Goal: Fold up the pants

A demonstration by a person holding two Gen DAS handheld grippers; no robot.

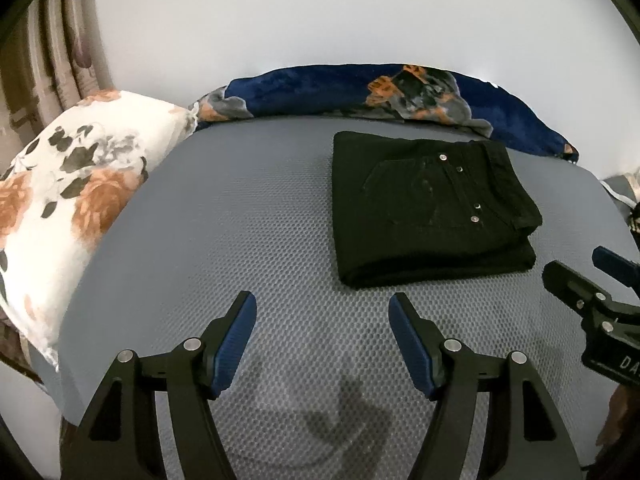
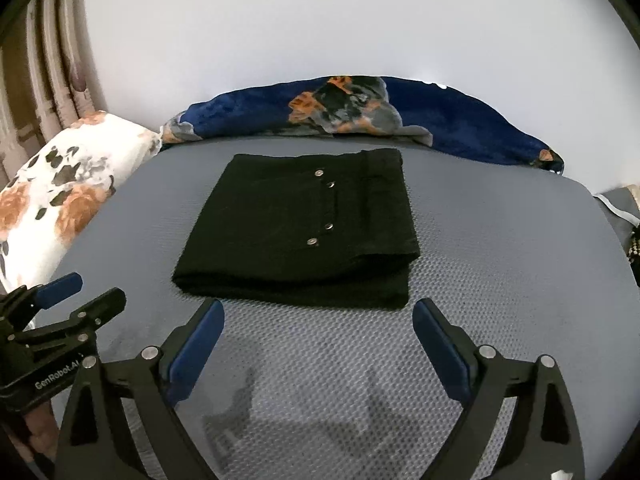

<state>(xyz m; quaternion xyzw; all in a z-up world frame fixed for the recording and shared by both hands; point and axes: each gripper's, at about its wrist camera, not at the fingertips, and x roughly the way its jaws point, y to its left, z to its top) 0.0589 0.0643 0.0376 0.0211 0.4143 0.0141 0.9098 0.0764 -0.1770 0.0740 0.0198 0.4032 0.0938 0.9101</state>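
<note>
Apparently done: pants [image 2: 296,232] folded ahead of right gripper [image 2: 318,308], jaws apart, empty; left gripper [image 1: 322,300] likewise. Keep clear, don't snag near edge.

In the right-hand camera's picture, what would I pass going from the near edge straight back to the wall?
Right gripper → bare grey mat → folded black pants → blue flowered blanket → white wall.

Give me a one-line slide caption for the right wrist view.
Folded black pants lie on the grey mat, beyond the open, empty right hand-held gripper, with the left hand-held gripper alongside.
</note>
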